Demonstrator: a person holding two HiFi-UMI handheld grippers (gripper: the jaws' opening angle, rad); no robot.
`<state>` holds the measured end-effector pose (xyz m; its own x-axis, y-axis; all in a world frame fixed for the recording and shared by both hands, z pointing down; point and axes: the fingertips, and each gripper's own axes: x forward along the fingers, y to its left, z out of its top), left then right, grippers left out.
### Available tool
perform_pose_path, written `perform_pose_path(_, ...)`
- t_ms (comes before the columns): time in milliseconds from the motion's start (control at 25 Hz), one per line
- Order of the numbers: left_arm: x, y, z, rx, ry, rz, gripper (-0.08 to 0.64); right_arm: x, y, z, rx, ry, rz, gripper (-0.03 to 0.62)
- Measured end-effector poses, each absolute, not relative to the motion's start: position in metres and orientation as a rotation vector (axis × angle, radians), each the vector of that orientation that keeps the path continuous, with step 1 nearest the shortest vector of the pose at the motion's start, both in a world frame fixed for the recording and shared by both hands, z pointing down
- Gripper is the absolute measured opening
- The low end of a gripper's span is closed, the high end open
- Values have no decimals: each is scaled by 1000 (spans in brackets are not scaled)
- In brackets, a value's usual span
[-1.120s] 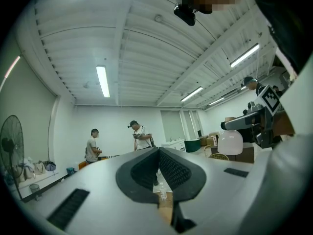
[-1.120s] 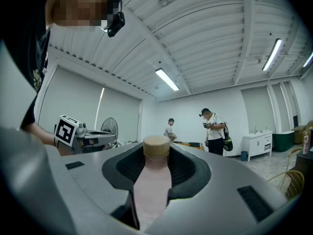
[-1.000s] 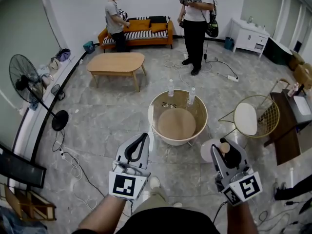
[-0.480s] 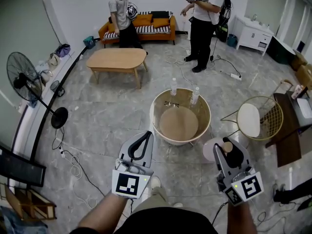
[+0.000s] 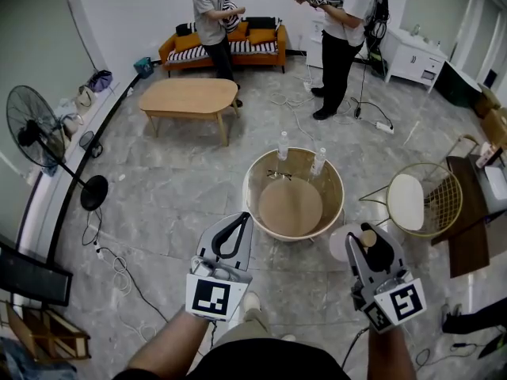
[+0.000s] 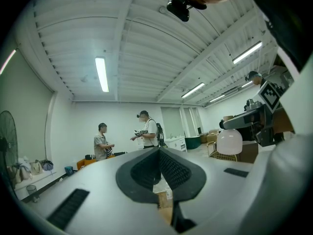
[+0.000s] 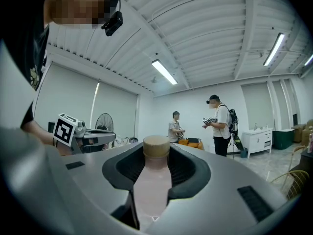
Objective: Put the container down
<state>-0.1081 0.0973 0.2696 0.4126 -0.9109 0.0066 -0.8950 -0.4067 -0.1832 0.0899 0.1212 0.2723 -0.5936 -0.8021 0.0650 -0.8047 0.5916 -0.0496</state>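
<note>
The container [image 5: 341, 245] is a pale, round-bodied bottle with a tan cork lid [image 5: 367, 237]. My right gripper [image 5: 370, 241] is shut on its neck and holds it in the air, low and to the right of the round table [image 5: 254, 205]. In the right gripper view the container [image 7: 154, 187] fills the gap between the jaws of the right gripper [image 7: 156, 155], lid upward. My left gripper [image 5: 239, 222] is shut with nothing in it, just short of the table's near rim. From the left gripper view, past the left gripper [image 6: 159, 153], the container [image 6: 229, 141] hangs at the right.
On the round table stand two water bottles [image 5: 283, 145] [image 5: 318, 161] and a pair of glasses [image 5: 276, 173]. A gold wire chair [image 5: 416, 202] is at the right, a wooden coffee table [image 5: 188, 99] and a sofa [image 5: 230, 47] beyond. A fan [image 5: 36, 129] stands left. Two people [image 5: 215, 14] [image 5: 344, 22] stand at the back.
Both grippers have stayed almost where they were, the container still held. The two people at the back have shifted rightward in the head view.
</note>
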Motion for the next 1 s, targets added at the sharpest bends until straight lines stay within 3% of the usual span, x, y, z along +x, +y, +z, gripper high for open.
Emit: perform_pose_path(1000,-139,-1,276,-2585,1500,-119,15,44,39,277,1496,-2687,116,146)
